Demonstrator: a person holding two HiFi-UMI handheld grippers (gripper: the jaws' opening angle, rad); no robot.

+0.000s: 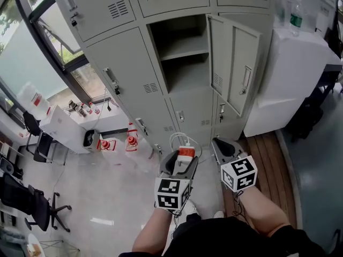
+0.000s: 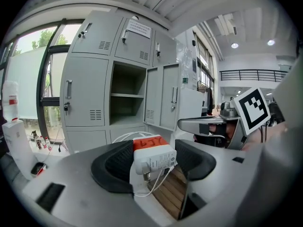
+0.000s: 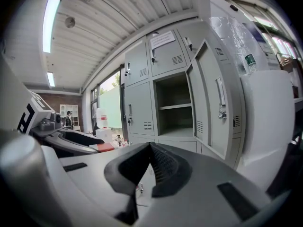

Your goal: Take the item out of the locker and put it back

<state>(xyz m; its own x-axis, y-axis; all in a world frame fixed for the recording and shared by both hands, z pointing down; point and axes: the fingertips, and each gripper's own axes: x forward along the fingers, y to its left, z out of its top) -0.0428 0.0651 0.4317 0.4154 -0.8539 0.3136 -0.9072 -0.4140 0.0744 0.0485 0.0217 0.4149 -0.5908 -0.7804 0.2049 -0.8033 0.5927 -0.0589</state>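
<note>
The left gripper [image 2: 154, 161] pinches a white charger [image 2: 150, 151] with an orange top between its two black pads, and a thin white cable [image 1: 179, 138] hangs from it. The right gripper [image 3: 150, 149] is pressed together and holds nothing. The locker [image 1: 185, 79] stands in front of the person, well apart from both grippers. Its door [image 1: 238, 71] is swung wide open to the right. Inside I see a bare shelf [image 1: 185, 51] and bare room under it, with nothing in there. So I think the first part of the job is done: the charger is out of the locker and is held low, near the person's legs. What is left is to carry it to the open locker, set it inside and let go
</note>
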